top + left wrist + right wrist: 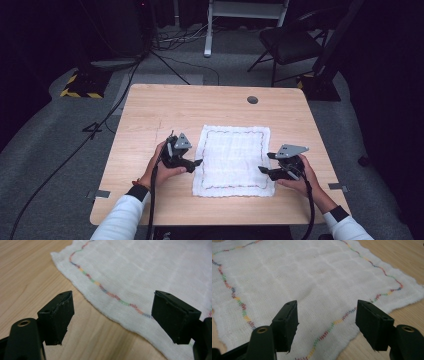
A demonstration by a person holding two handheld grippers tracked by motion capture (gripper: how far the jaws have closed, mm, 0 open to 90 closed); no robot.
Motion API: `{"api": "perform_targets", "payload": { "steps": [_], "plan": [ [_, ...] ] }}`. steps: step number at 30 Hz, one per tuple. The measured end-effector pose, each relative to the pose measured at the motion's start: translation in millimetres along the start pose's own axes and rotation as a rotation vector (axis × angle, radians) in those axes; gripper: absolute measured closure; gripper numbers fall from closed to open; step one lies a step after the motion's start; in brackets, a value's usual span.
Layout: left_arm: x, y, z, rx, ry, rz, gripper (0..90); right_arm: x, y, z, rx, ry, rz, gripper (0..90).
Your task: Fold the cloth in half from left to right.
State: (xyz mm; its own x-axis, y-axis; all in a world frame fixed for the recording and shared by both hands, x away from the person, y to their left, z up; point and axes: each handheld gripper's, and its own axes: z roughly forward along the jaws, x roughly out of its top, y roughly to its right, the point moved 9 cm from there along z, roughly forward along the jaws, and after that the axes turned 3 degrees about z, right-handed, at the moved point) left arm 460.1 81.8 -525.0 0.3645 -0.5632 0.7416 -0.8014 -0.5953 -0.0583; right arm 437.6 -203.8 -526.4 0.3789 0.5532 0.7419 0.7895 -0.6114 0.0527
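Both tongs, the left tongs [196,163] and right tongs [263,170], stand released at the cloth [233,150] edges; a shallow pinch could slip off the thin fabric.

Grey carpet floor [50,150], cables [115,105] trailing across it; a black folding chair [287,42] behind the table [150,110]; dark surroundings.

White cloth [233,159] with multicoloured stitched border, light wood-grain table [150,115], black claws

The white cloth [150,272] runs past the frame edges in both gripper views.
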Motion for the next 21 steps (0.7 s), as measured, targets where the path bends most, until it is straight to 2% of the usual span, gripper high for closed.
{"api": "perform_targets", "payload": {
  "steps": [1,2,3,4,6,8,9,10,12,13,14,15,16,18,19,21],
  "plan": [
    [2.7,-5.6,3.5,-0.01,-0.011,-0.015,18.8,5.2,-4.7,2.4,0.007,0.006,-0.011,35.2],
    [2.7,-5.6,3.5,-0.01,-0.011,-0.015,18.5,7.9,-6.9,3.6,0.009,0.008,-0.017,35.2],
    [4.4,-8.4,4.7,-0.001,-0.002,-0.023,18.5,7.9,-6.9,3.6,0.009,0.008,-0.017,35.2],
    [6.4,-13.3,6.7,0.027,0.009,-0.017,19.3,10.0,-8.7,4.8,0.013,0.01,-0.021,35.2],
    [7.9,-18.3,12.0,0.023,-0.012,-0.021,19.5,16.1,-14.7,8.4,0.022,0.014,-0.033,35.2],
    [12.1,-27.5,19.5,0.057,-0.009,-0.015,19.7,24.3,-24.9,13.9,0.04,0.018,-0.053,35.3],
    [12.1,-27.5,19.5,0.057,-0.009,-0.015,20.0,24.3,-24.9,13.9,0.04,0.018,-0.053,35.3],
    [14.1,-32.8,25.2,0.051,-0.027,-0.021,19.0,30.1,-32.7,18.1,0.052,0.019,-0.069,35.5],
    [17.4,-39.9,29.5,0.08,-0.013,-0.023,19.5,36.9,-42.3,22.4,0.069,0.025,-0.087,35.8],
    [17.4,-39.9,29.5,0.08,-0.013,-0.023,20.3,36.9,-42.3,22.4,0.069,0.025,-0.087,35.8],
    [18.6,-44.1,34.1,0.073,-0.026,-0.033,19.6,43.5,-53.4,27.3,0.081,0.033,-0.113,36.6],
    [18.6,-44.1,34.1,0.073,-0.026,-0.033,19.0,43.5,-53.4,27.3,0.081,0.033,-0.113,36.6],
    [20.6,-49.5,37.7,0.085,-0.028,-0.038,19.4,48.0,-66.2,32.9,0.1,0.026,-0.142,36.6],
    [21.4,-51.7,39.3,0.093,-0.028,-0.037,19.8,49.7,-71.2,35.0,0.109,0.023,-0.152,36.6],
    [22.4,-55.0,44.1,0.088,-0.035,-0.046,19.5,55.1,-84.4,39.9,0.129,0.028,-0.174,37.1],
    [22.9,-56.6,46.3,0.087,-0.04,-0.044,19.5,56.6,-88.5,41.2,0.137,0.027,-0.178,37.2]
  ]
}}
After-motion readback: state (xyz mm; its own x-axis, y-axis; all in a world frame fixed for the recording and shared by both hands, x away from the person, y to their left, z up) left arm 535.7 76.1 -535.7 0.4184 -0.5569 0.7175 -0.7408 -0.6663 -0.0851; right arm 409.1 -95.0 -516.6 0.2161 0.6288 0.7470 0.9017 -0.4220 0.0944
